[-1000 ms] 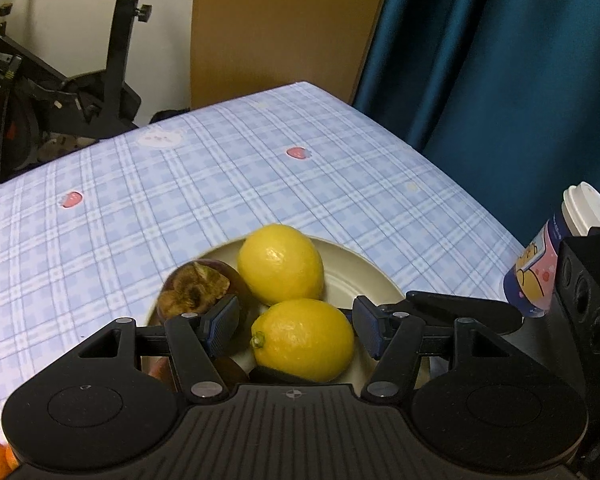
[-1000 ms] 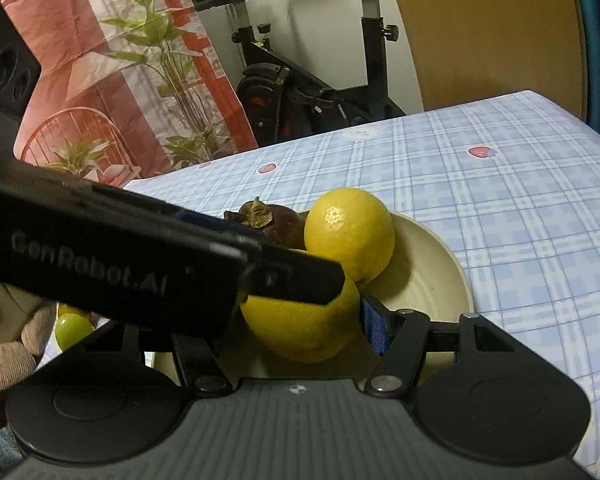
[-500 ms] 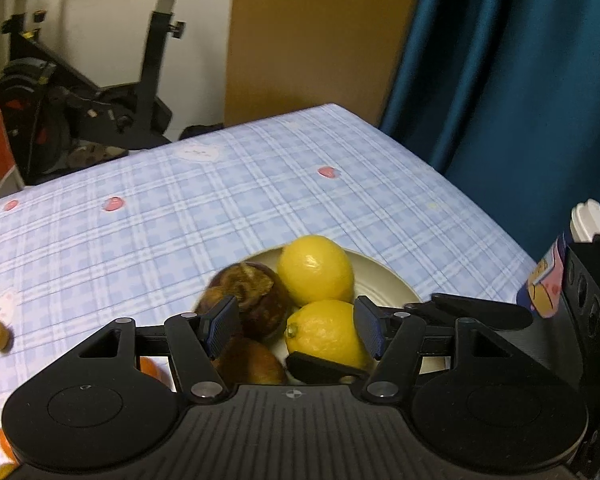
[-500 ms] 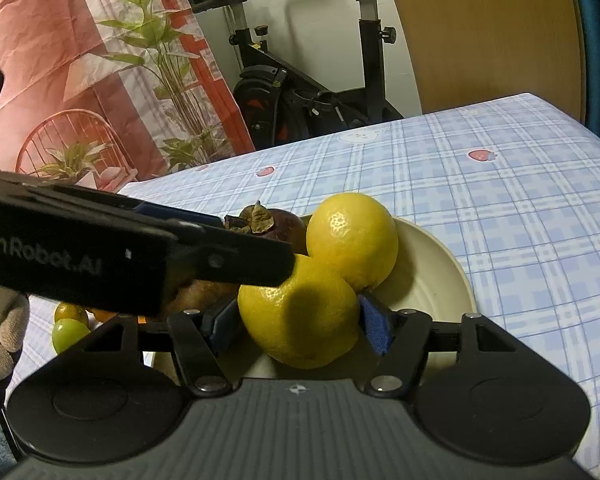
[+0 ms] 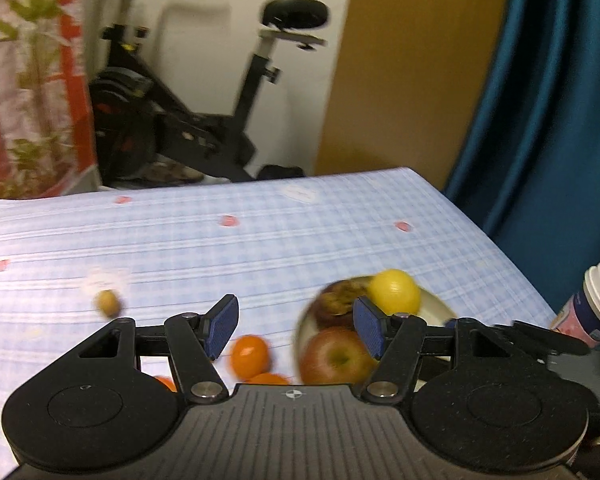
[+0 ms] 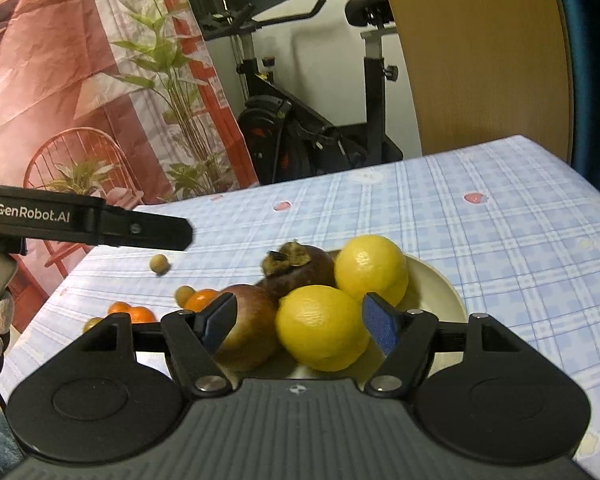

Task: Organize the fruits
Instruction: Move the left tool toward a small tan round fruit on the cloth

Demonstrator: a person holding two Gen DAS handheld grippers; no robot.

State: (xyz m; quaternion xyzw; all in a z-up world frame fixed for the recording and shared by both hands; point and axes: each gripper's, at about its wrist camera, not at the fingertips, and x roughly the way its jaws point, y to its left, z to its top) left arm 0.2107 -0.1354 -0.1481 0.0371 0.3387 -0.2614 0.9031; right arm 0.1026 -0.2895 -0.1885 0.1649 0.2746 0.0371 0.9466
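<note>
**Lemon on the plate, both tongs empty**

The near lemon (image 6: 322, 328) lies on the cream plate (image 6: 440, 288), between the right gripper (image 6: 300, 322) pads, seemingly untouched as its jaws open. The left gripper (image 5: 296, 330) hangs spread and empty over the tablecloth (image 5: 260, 248); its side reads "GenRobot.AI".

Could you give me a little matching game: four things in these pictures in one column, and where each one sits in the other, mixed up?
Things:
1. near lemon
2. red apple
3. small tan fruit
4. paper cup

Places:
A. alone on the checked tablecloth, away from the plate
B. at the right-hand edge of the table, beyond the plate
C. on the plate, at its front, in the right gripper's gap as its jaws open
D. on the plate, at its left side, beside the oranges

Pairs: 1-C, 2-D, 3-A, 4-B
</note>
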